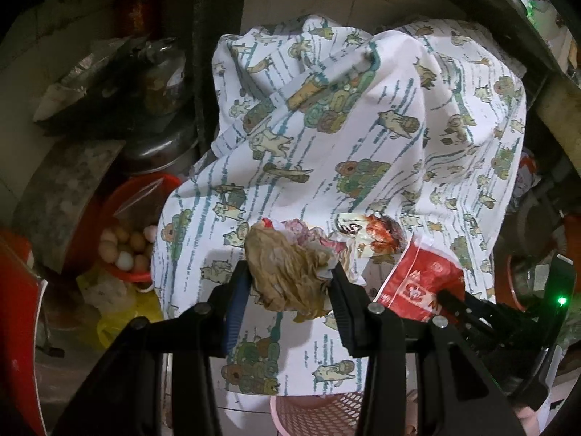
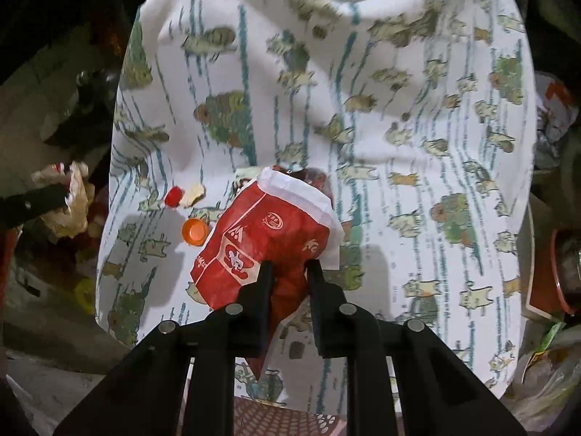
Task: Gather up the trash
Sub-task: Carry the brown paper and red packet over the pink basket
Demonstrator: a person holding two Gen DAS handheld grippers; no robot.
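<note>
The left gripper [image 1: 290,279] has its jaws clamped on a crumpled brown paper wad [image 1: 287,272], held above the cat-print cloth [image 1: 363,138] that covers the surface. The right gripper [image 2: 289,272] pinches the lower end of a red-and-white paper bag [image 2: 268,239], its jaws narrow on it.

Only the left wrist view shows a sauce-smeared wrapper [image 1: 366,236] lying on the cloth just behind the wad, a red bowl of eggs [image 1: 127,247] past the cloth's left edge, and a pink mesh basket [image 1: 312,414] below its near edge.

Only the right wrist view shows an orange bottle cap [image 2: 195,231] and a small red cap [image 2: 173,196] near each other, left of the bag.

The cloth's far half lies bare; clutter crowds both side edges.
</note>
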